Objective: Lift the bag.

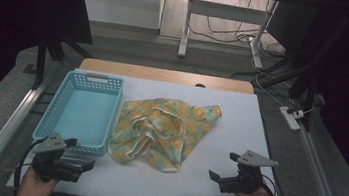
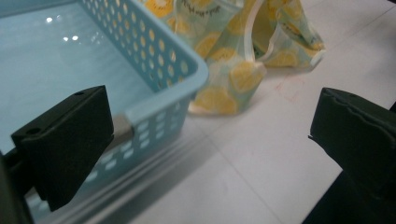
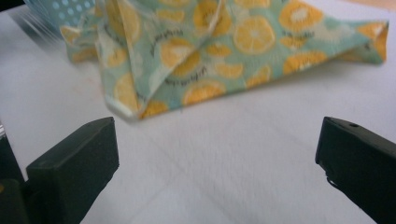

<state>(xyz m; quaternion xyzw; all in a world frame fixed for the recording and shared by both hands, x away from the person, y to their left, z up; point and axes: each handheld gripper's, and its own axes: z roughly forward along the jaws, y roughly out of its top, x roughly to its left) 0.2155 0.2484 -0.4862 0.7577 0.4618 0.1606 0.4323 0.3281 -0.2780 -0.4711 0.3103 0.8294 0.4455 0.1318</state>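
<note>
Crumpled cloth [image 1: 163, 131], both jaws wide apart

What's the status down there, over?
Left gripper and right gripper both open, empty, near table edge. Orange-print cloth crumpled mid-table, untouched, beside blue basket. Nothing between grippers and cloth.

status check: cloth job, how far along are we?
Done: nothing visible. The cloth lies crumpled on the table beside the blue basket, which holds nothing.
In hand: nothing gripped. The left gripper sits by the basket's near corner, the right gripper off the cloth's near right; both open and apart from the cloth.
Left: probably everything, starting with grasping the cloth.
</note>
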